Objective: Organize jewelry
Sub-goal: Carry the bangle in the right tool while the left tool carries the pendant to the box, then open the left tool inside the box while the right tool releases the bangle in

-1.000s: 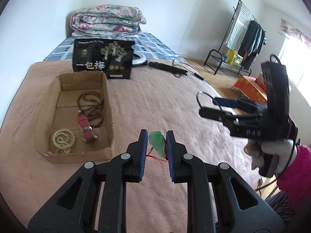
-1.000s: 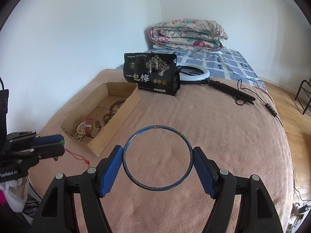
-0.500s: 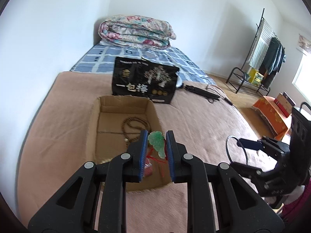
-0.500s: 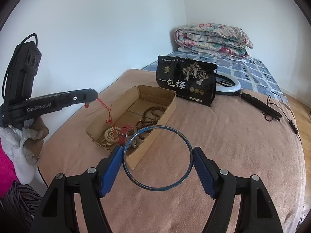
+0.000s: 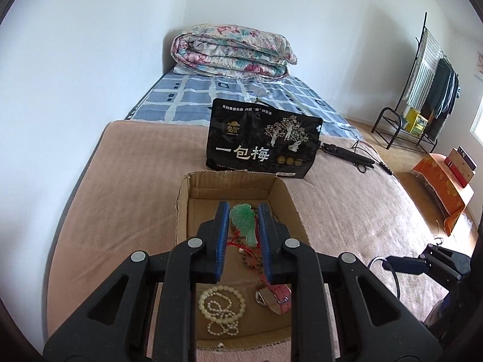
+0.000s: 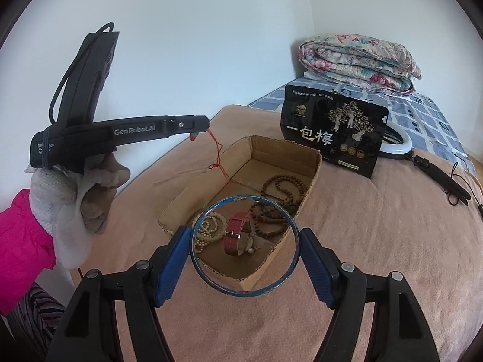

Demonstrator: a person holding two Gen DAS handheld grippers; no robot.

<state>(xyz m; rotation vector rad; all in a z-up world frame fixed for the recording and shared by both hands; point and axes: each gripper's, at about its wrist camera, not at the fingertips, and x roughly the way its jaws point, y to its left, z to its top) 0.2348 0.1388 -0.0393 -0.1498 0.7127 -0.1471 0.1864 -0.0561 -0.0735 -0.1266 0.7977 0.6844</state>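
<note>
My left gripper (image 5: pixel 243 211) is shut on a green jade pendant (image 5: pixel 241 220), whose red cord (image 6: pixel 218 154) dangles over the open cardboard box (image 5: pixel 183 208). From the side, in the right wrist view, the left gripper (image 6: pixel 197 127) hangs above the box's left wall (image 6: pixel 196 187). My right gripper (image 6: pixel 243 236) is shut on a blue bangle (image 6: pixel 241 293) above the box's near corner. Inside the box lie a cream bead necklace (image 6: pixel 208 226), a red-strap watch (image 6: pixel 235 233) and a brown bead strand (image 6: pixel 280 193).
A black snack bag (image 5: pixel 262 141) stands just behind the box on the tan blanket (image 6: pixel 377 241). A ring light with cable (image 6: pixel 395 147) lies to the right. A folded quilt (image 5: pixel 232 51) sits at the bed's far end. A gloved hand with a pink sleeve (image 6: pixel 75 199) holds the left gripper.
Both grippers have swung towards the box. The left one, still holding the pendant, has come over the box interior. The right one, with the bangle, now hangs at the box's near corner.
</note>
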